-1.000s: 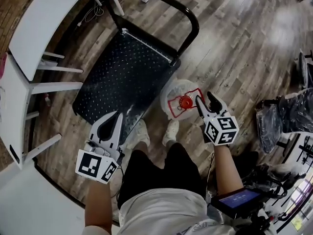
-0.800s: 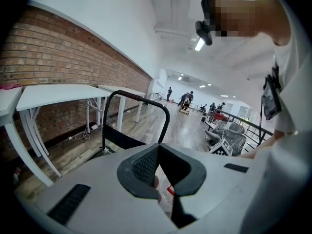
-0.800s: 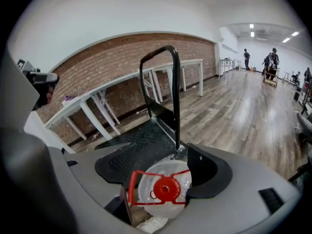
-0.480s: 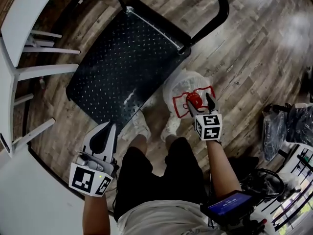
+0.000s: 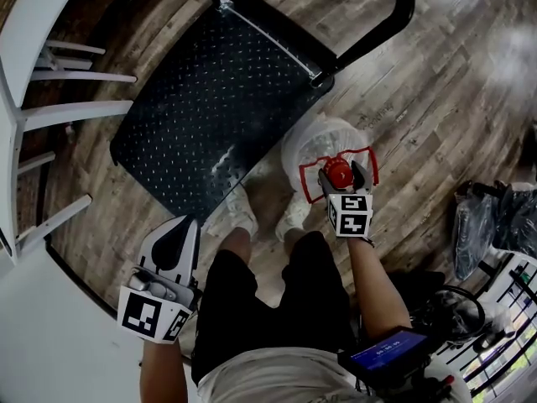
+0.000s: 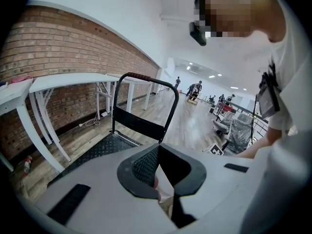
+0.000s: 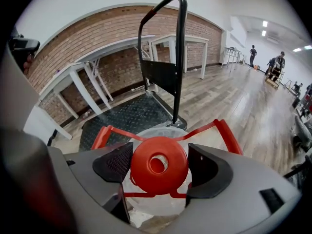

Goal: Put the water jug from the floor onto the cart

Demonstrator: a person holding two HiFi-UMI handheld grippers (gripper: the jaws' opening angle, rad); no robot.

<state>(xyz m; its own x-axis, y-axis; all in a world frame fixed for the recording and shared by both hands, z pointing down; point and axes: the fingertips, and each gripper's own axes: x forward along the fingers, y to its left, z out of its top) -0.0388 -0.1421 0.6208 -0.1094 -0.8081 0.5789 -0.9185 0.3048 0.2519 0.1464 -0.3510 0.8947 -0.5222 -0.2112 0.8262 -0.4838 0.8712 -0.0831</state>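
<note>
1. The water jug [image 5: 323,145] stood on the floor at about four o'clock from the cart [image 5: 210,99], just beside the deck's corner and not yet loaded.
2. The right gripper [image 5: 340,175] had just been opening its jaws. They stood wide on either side of the jug's red cap [image 7: 158,165] without clamping it, likely lined up to grip for the lift.
3. The left gripper [image 5: 188,223], at seven o'clock in the head view, had its tips together and held nothing, probably parked out of the way.
4. Count: one jug, one cart, two grippers.

Open-plan lab/office space; brick wall [image 6: 58,48], white tables [image 6: 87,80], wood-plank floor [image 5: 436,124], ppl in bkgd [image 6: 197,87].
</note>
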